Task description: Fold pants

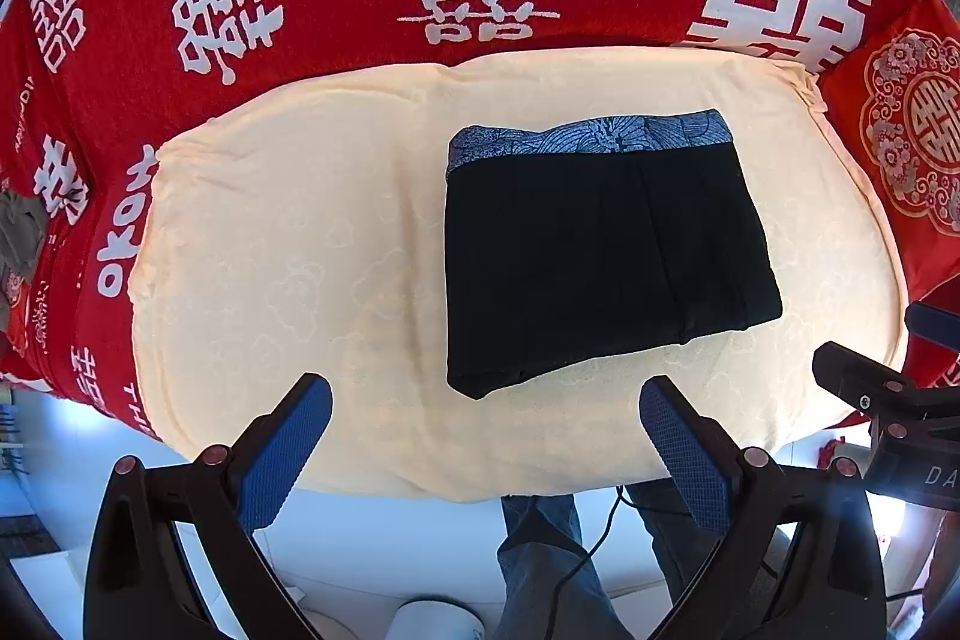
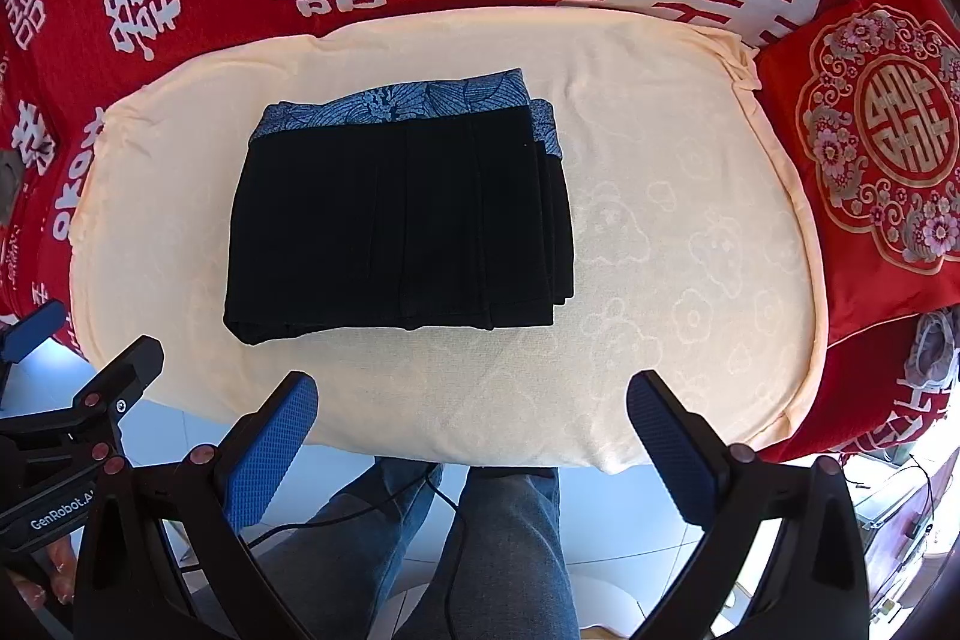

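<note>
The pants (image 1: 606,250) lie folded into a compact black stack with a blue patterned waistband, on the cream cushion (image 1: 288,232), ahead of both tongs. The left tongs (image 1: 486,427) and right tongs (image 2: 474,424) hang released and empty, short of the near cushion edge. The fold looks finished. The risk: the layered right edge looks loose, so any further nudge from the tongs could fan it open.
</note>
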`<state>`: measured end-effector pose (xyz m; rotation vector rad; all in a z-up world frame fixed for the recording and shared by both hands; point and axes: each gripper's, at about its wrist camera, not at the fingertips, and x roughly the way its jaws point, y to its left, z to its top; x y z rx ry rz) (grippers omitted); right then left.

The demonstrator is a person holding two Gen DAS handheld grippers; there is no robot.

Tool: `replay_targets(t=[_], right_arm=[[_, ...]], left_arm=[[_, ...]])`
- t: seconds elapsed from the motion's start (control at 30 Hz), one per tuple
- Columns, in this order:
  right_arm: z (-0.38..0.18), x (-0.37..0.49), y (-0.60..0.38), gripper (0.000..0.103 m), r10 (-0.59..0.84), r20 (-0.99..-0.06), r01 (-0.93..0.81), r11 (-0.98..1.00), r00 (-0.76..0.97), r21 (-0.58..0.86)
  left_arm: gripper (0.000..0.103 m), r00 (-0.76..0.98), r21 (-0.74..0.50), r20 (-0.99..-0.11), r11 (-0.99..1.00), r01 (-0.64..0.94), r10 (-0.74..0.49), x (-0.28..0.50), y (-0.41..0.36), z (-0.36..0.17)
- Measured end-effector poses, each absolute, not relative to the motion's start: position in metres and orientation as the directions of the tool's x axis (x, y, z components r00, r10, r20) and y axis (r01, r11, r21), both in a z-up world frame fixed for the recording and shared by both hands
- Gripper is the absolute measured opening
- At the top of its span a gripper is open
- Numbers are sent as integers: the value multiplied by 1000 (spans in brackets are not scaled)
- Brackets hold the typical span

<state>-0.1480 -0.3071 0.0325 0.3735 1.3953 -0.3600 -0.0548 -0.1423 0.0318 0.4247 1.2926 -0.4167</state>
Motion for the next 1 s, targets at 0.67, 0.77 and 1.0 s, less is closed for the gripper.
replay_targets(t=[0.67,0.77,1.0], right_arm=[[27,-141,-307,103,-24,-993,429,903,116,29],[27,-142,-310,103,-24,-993,440,897,114,29],[26,-141,-313,103,-21,-994,452,892,110,31]], left_arm=[[103,222,73,-973,842,535,-57,-53,-143,23],[103,226,71,-972,840,538,-63,-52,-143,24],[103,228,49,-969,837,545,-92,-53,-146,30]])
